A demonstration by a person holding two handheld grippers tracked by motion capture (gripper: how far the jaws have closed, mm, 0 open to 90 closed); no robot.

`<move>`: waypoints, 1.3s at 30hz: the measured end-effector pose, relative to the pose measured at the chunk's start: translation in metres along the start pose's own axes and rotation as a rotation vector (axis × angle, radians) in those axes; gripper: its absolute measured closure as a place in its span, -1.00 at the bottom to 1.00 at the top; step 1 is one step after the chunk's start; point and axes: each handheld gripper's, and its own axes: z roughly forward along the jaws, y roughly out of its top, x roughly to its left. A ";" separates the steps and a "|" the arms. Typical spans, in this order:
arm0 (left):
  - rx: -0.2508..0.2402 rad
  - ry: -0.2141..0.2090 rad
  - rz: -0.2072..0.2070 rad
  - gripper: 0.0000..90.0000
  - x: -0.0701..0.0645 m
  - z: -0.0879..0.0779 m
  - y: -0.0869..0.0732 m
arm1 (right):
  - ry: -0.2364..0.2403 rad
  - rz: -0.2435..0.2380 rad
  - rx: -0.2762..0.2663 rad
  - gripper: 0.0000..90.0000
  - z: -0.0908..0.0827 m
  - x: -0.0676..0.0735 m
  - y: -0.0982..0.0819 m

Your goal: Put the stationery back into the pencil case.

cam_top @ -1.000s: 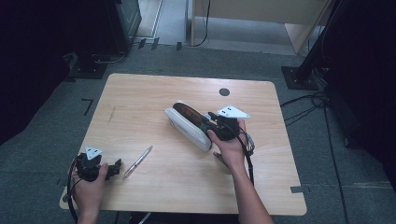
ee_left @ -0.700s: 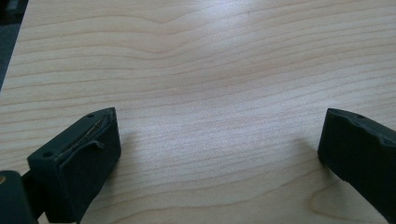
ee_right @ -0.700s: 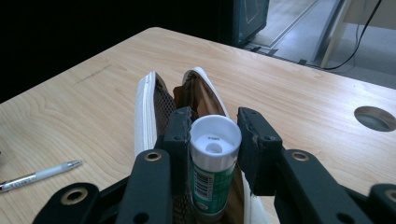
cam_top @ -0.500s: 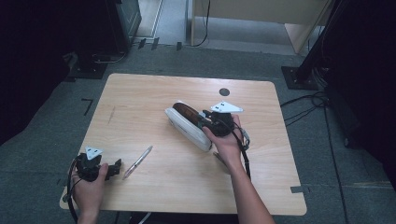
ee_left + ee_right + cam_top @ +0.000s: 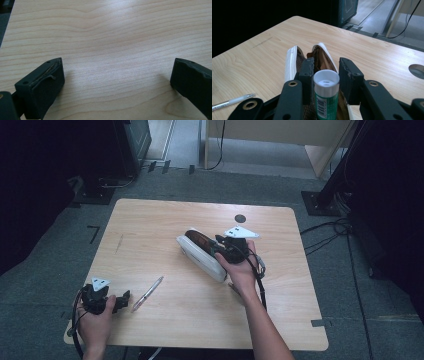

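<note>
Wooden table (image 5: 150, 230) is holding a pencil case (image 5: 202, 254) near 12 o'clock. Right gripper (image 5: 325, 75) is squeezing a glue stick (image 5: 326, 96) over it; stick could be slipping & missing. Left gripper (image 5: 117, 75) is sitting open w/ nothing.

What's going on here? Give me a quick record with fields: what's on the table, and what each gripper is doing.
table: wooden
things: open pencil case, glue stick, pen
right gripper: shut on the glue stick, held over the case's opening
left gripper: open, nothing between its jaws, low over bare wood near the pen
</note>
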 end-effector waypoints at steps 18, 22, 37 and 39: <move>0.000 0.000 0.001 -1.00 0.000 0.000 0.000 | 0.011 -0.008 -0.053 0.59 -0.029 0.003 0.001; 0.000 0.000 0.000 -1.00 0.000 0.000 0.000 | 0.028 -0.016 -0.052 0.69 -0.028 0.008 0.000; -0.007 -0.005 0.000 -0.98 0.000 -0.001 -0.001 | 0.117 -0.050 -0.068 0.66 -0.031 0.050 -0.006; -0.012 0.003 -0.010 -0.83 0.000 -0.005 0.000 | 0.121 -0.053 -0.067 0.65 -0.032 0.054 -0.010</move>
